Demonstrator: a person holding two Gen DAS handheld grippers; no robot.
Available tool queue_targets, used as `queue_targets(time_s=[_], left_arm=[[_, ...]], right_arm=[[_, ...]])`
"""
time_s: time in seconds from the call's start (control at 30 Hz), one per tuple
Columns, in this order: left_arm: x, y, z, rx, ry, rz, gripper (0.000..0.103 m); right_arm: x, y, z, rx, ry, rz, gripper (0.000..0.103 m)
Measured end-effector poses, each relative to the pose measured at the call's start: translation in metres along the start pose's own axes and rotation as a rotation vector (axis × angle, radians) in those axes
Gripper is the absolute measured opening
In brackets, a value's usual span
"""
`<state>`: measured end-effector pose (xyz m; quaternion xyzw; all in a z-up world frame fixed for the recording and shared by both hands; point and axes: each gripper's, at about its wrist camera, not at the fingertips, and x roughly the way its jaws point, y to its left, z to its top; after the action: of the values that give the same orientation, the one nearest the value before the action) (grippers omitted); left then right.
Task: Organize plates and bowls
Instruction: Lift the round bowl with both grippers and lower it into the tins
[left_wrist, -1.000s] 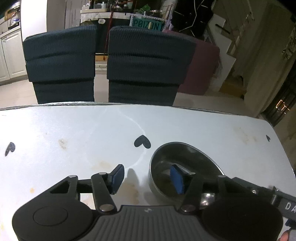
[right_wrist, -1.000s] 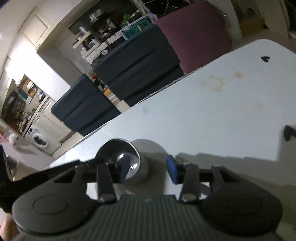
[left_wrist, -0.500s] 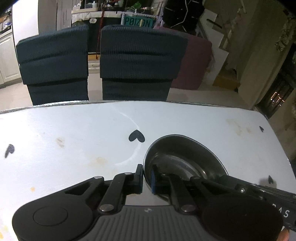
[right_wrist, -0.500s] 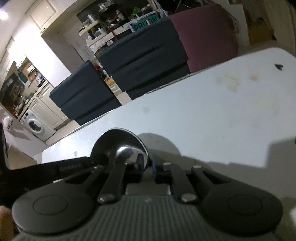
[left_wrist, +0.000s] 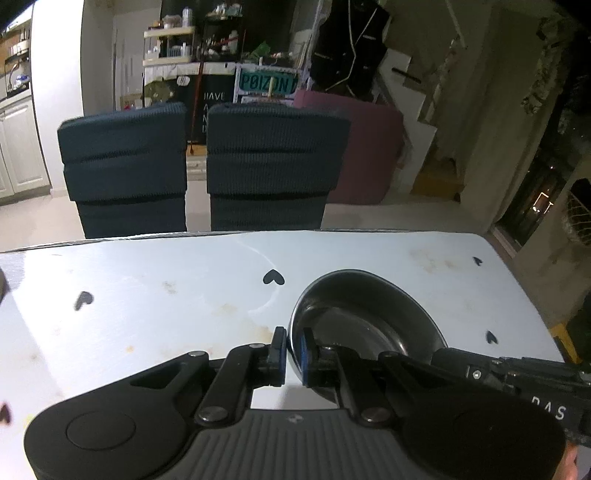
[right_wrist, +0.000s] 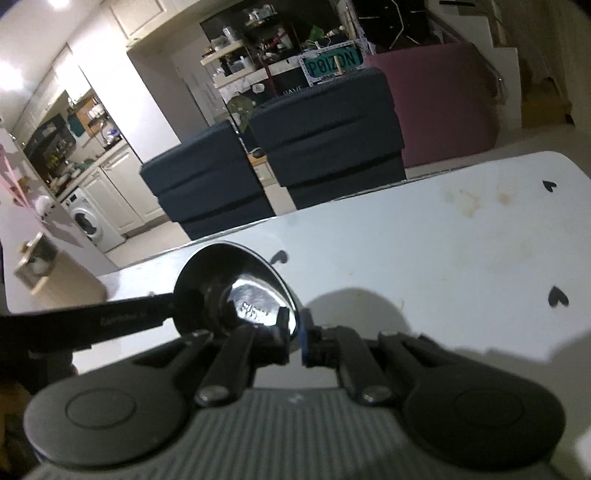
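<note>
A shiny steel bowl (left_wrist: 369, 314) is over the white table (left_wrist: 147, 288), held at two sides. My left gripper (left_wrist: 293, 354) is shut on the bowl's left rim, one pad outside and one inside. My right gripper (right_wrist: 294, 336) is shut on the bowl's (right_wrist: 240, 284) opposite rim. The bowl casts a shadow on the table and looks lifted off it. The right gripper's body (left_wrist: 517, 373) shows at the bowl's right side in the left wrist view. The left gripper's body (right_wrist: 92, 321) shows at the left in the right wrist view.
Two dark blue chairs (left_wrist: 277, 166) stand at the table's far edge, with a maroon sofa (left_wrist: 365, 147) behind. The table has black heart marks (left_wrist: 273, 277) and brown stains. Its right edge (left_wrist: 535, 302) is near the bowl. Kitchen cabinets and a washing machine (right_wrist: 88, 221) lie far left.
Both grippers went from open to shut on the bowl's rim, one on each side. The bowl has since risen from the table with both grippers.
</note>
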<state>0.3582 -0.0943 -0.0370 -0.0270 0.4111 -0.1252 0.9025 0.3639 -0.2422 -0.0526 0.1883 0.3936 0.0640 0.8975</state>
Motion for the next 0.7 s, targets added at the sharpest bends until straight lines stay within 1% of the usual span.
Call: queue_targets(time_s=[0.17, 0.47, 0.7], left_arm=[[-0.04, 0.002, -0.018, 0.014, -0.026, -0.006, 0.008], [-0.095, 0.013, -0.058, 0.037, -0.037, 0.007, 0.008], [-0.13, 0.041, -0.09, 0.002, -0.046, 0.046, 0.008]], right_arm=[[-0.025, 0.014, -0.01, -0.017, -0.012, 0.025, 0.005], [-0.062, 0.039, -0.041, -0.071, -0.015, 0.06, 0.005], [-0.068, 0.064, -0.064, -0.123, 0.011, 0.103, 0.005]])
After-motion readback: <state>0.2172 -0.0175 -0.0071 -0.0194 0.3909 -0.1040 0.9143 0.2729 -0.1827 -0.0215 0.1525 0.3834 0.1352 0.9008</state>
